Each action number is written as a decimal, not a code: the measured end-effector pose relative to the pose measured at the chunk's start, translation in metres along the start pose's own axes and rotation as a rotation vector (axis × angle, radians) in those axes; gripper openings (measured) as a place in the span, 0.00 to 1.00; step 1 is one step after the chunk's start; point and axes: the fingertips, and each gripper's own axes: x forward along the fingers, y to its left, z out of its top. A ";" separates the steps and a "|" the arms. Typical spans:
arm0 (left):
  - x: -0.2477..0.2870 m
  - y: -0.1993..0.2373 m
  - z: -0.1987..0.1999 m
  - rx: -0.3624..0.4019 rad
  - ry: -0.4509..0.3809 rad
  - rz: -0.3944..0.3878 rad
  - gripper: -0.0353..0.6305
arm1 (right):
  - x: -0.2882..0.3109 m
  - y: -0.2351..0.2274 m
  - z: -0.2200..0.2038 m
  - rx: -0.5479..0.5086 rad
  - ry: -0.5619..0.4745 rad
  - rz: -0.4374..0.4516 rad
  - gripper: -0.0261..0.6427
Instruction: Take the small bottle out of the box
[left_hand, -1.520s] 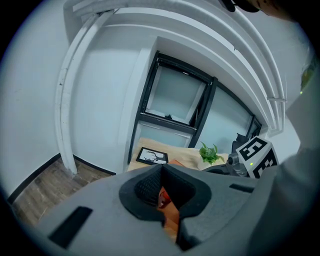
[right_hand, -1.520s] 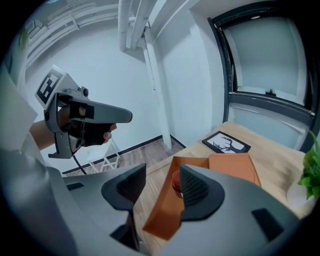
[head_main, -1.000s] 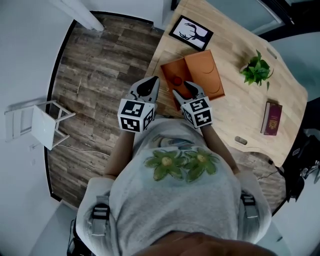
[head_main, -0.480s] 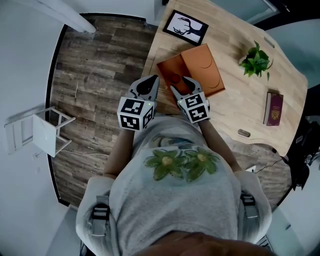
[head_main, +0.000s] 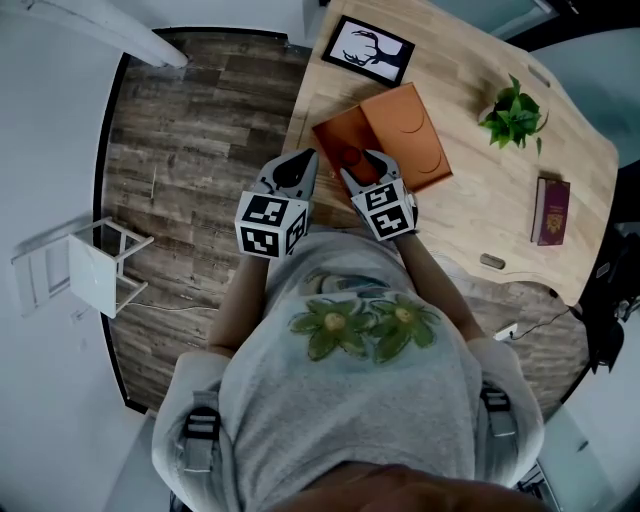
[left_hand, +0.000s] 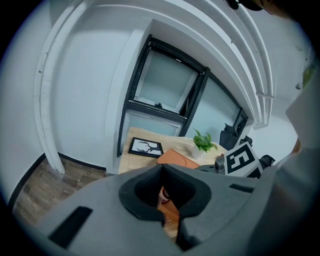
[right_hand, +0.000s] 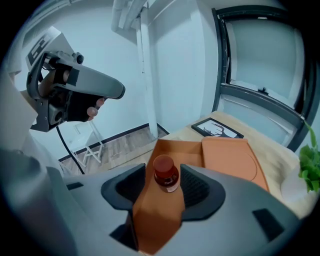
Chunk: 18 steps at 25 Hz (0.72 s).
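Down in the open orange box (right_hand: 172, 150), the small bottle (right_hand: 166, 173), standing up. Box near the front edge of the wooden counter (head_main: 480, 190), with its flat lid (right_hand: 229, 156) flipped open to one side. Over the box, the right claw (head_main: 363, 168), spread apart, with the bottle's reddish cap showing in the gap. No squeeze yet. Off to the side, the left claw (head_main: 303, 165), closed up with nothing in it, hanging just past the counter edge, near the box but apart from it.

Now for the grab. Go down a little more to put the pads on the fat part of the bottle, not just the cap. Keep the bottle in the middle of the gap. Squeeze slowly until snug. Then lift straight up, with no bump on the box walls.

Watch the box too. Looks light, and might slide or come up with the bottle. If so, press the left claw on the lid to hold it down. No worry about the picture frame (head_main: 367, 50) or the little plant (head_main: 513, 118), both well away.
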 end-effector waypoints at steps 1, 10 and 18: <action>0.000 0.000 -0.001 -0.001 0.003 0.000 0.06 | 0.001 0.000 -0.001 0.000 0.003 0.000 0.33; 0.003 0.001 -0.006 -0.004 0.017 -0.003 0.06 | 0.009 -0.002 -0.007 0.000 0.023 -0.008 0.33; 0.004 0.001 -0.008 -0.009 0.019 -0.006 0.06 | 0.018 -0.005 -0.015 0.011 0.045 -0.009 0.33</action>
